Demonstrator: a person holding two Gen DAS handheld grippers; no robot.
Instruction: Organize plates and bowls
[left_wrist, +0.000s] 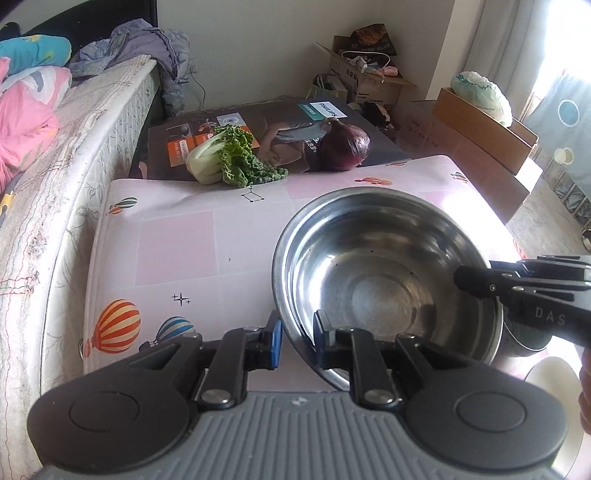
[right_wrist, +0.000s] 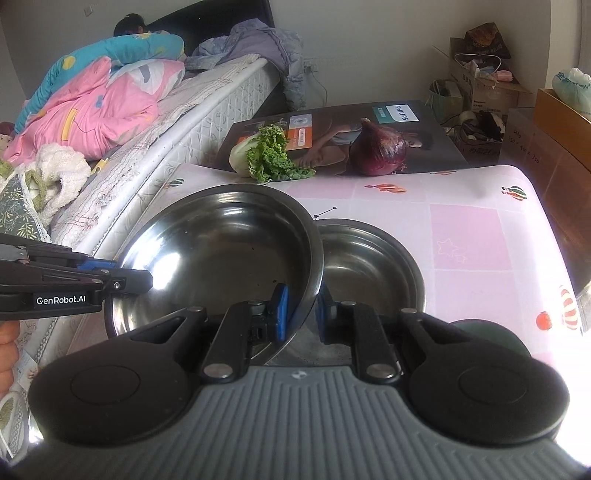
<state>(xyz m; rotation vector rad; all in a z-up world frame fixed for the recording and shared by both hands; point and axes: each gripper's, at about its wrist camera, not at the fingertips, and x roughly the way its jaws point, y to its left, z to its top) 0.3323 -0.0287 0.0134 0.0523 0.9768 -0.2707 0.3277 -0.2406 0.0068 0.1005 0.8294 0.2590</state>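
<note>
Left wrist view: left gripper (left_wrist: 297, 341) clamped on near rim of steel bowl (left_wrist: 384, 280), one blue pad inside, one outside. Bowl held above pink balloon-print table (left_wrist: 177, 243). Right gripper (left_wrist: 461, 277) pinches the bowl's right rim. Bok choy (left_wrist: 225, 155) and red onion (left_wrist: 345, 147) lie at table's far edge.

Right wrist view: right gripper (right_wrist: 301, 314) closed on the bowl's (right_wrist: 218, 254) rim; bowl tilted, partly over second steel bowl (right_wrist: 369, 258) resting on the table.

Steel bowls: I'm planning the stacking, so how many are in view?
2. One round stainless steel bowl is gripped at its rim by both grippers; the second sits on the pink tablecloth behind it. More may be hidden.
</note>
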